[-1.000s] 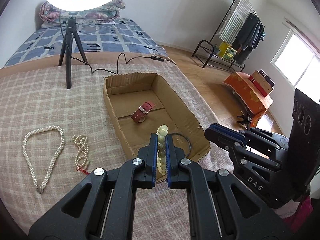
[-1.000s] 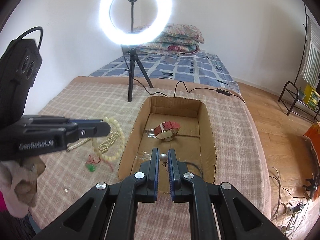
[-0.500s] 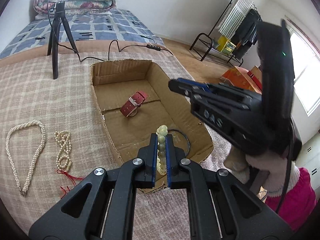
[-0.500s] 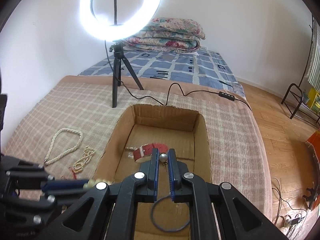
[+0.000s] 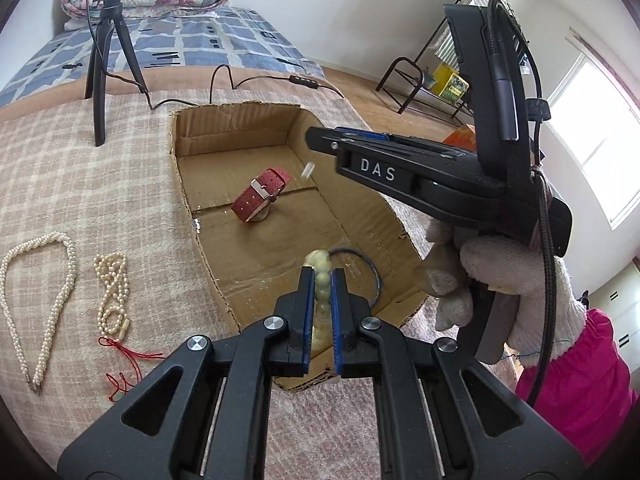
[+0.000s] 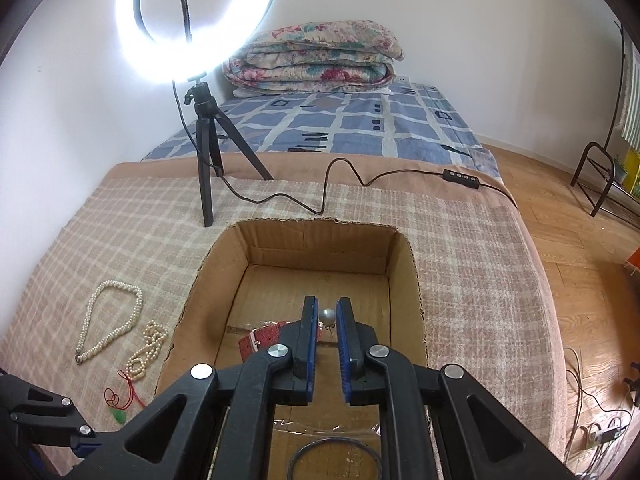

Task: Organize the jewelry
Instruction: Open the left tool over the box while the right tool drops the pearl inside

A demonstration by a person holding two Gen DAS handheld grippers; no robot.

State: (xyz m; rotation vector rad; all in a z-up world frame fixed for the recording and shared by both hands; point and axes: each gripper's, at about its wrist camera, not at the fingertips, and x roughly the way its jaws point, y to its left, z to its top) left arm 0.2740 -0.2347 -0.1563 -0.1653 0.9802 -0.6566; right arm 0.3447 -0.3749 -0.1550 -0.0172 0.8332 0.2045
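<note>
the left gripper (image 5: 321,286) has its jaws clamped on a pale green bead bracelet (image 5: 319,270), held over the near end of the open cardboard box (image 5: 182,184), just above a thin dark hoop (image 5: 370,266) lying on the box floor. the right gripper (image 6: 327,318) hangs over the middle of the same box; its jaws have just been opening and now stand slightly apart, with a small grey pearl earring (image 6: 327,315) in the gap between them, and whether the pads still touch it cannot be told. in the left wrist view a small pale blurred thing (image 5: 308,169) shows just under that gripper's tips. a red watch (image 5: 262,195) sits on the box floor below and partly behind the right jaws, and the box's raised cardboard walls stand all round it. to the left of the box, on the plaid blanket (image 6: 120,240), lie 2 loose pieces well apart from the box: a twisted white pearl necklace (image 5: 48,304) and, beside it, a cream bead strand (image 5: 112,294) with a red cord (image 5: 124,364). beyond the box a black tripod (image 6: 208,160) carries a lit ring light (image 6: 192,12), and its cable (image 6: 340,184) trails across the blanket past the far wall of the box. a gloved hand (image 5: 504,292) grips the right tool's handle at the box's right side. folded quilts (image 6: 316,60) rest on the bed behind.
</note>
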